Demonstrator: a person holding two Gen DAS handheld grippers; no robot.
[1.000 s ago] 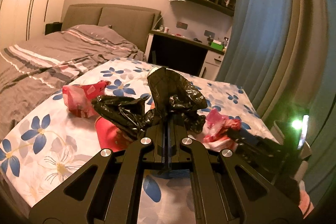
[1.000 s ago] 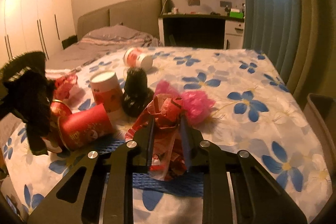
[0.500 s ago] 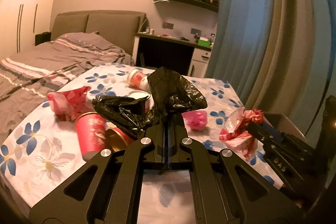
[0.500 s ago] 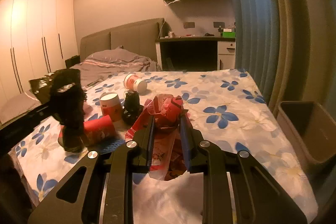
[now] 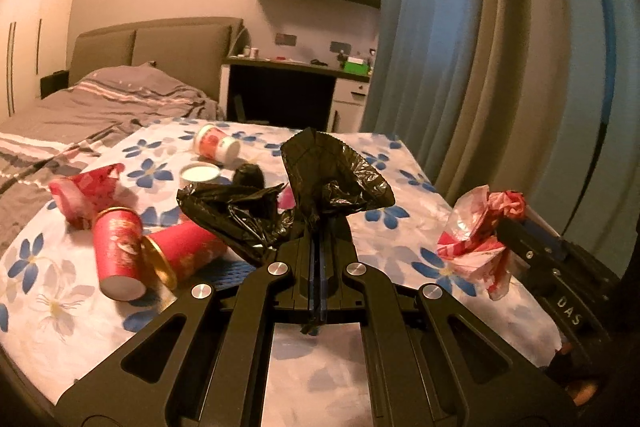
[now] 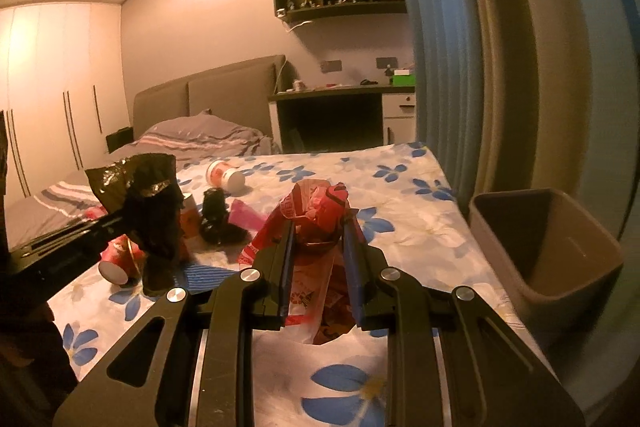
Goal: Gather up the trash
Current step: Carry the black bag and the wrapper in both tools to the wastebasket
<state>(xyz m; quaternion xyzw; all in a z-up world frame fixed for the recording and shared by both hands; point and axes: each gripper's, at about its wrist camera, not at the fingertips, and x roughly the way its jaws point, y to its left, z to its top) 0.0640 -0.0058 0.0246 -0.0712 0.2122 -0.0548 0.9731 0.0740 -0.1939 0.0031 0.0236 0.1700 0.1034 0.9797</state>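
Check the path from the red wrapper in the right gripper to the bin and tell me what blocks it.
Nothing visible does. The red wrapper is clamped in the right gripper, and only bare floral bedspread lies between it and the open bin.

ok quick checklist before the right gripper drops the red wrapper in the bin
1. Right gripper shut on crumpled red and white plastic wrapper: ok.
2. Left gripper shut on crumpled black plastic bag: ok.
3. Brown plastic bin upright, mouth open: ok.
4. Wrapper over the bin: not ok, bin sits off to the right.
5. Room left in the bin: cannot tell, bottom hidden.
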